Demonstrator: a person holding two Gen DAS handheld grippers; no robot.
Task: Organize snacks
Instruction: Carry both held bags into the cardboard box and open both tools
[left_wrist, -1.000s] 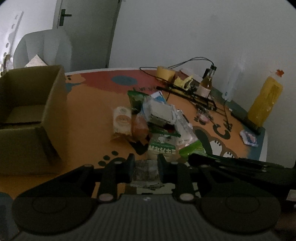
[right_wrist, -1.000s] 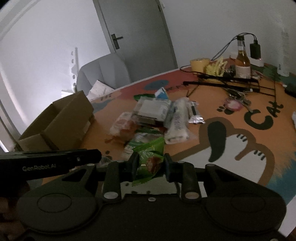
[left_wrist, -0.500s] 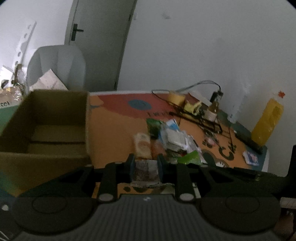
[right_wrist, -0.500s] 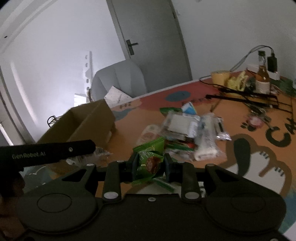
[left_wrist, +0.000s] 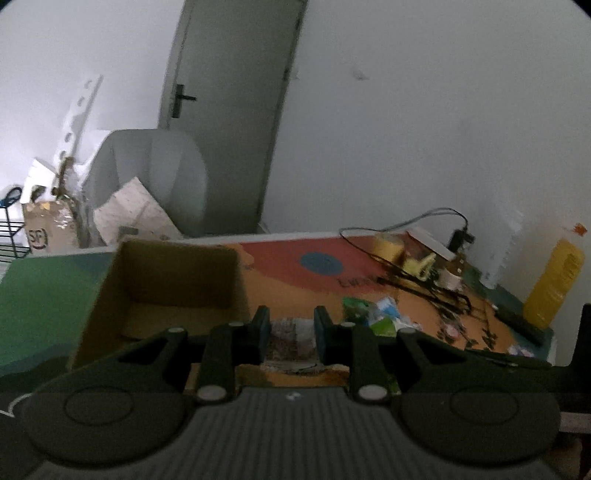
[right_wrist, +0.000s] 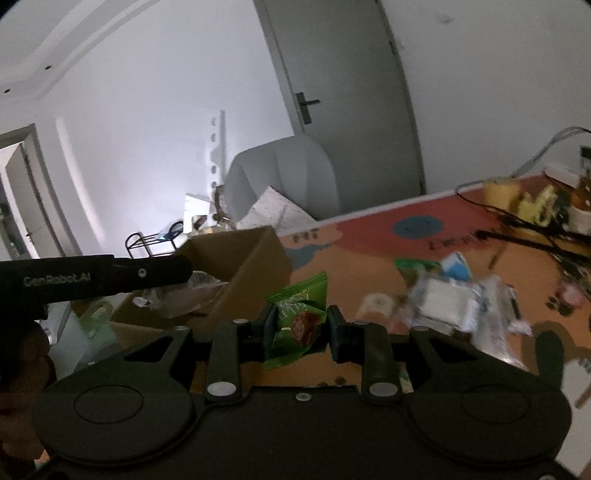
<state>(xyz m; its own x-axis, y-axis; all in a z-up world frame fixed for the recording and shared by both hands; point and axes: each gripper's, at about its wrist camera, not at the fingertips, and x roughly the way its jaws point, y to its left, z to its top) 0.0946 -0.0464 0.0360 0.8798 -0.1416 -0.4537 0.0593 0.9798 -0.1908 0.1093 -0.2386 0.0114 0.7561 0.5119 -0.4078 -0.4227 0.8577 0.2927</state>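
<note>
Both tongs are clenched on snacks: the left tongs pinch a pale, crinkled wrapper with a dark speckled print, and the right tongs squeeze a green packet showing a brown round sweet. From the left wrist, the open cardboard box sits straight ahead near the tabletop's left edge, its bare inside walls and floor exposed, with a yellow bottle standing at the far right edge. The right wrist view sees that box only from outside, with the left tongs' black body stretched in front of it, yet it gives the clearer look at the heap of remaining snacks lying mid-tabletop on the orange surface. Blur softens that heap, so individual packets are hard to tell apart.
</note>
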